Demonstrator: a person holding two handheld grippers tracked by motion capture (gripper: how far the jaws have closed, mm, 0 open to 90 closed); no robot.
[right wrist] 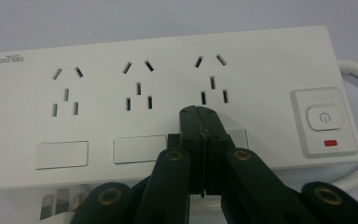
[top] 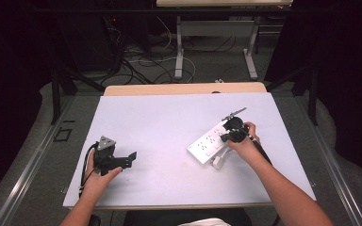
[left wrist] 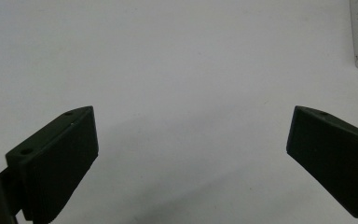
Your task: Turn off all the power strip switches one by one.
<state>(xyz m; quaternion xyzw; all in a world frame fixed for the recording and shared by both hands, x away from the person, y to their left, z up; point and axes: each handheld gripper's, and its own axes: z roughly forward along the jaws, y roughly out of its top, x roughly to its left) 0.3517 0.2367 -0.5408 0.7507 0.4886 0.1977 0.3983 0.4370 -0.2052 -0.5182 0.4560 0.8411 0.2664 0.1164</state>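
Pressing closed jaws together over the white power strip (right wrist: 168,88) – just below its third socket – the right gripper (right wrist: 200,114) sits at the desk's (top: 169,122) right side. Well apart, the left gripper (left wrist: 191,140) rests with jaws wide open – nothing between them.

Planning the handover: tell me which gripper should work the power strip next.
Right. The right gripper, jaws shut, is already over the power strip; the left gripper hangs open over bare table.

White power strip (right wrist: 168,70) with red indicator, black jaws, pale lilac table (top: 160,122).
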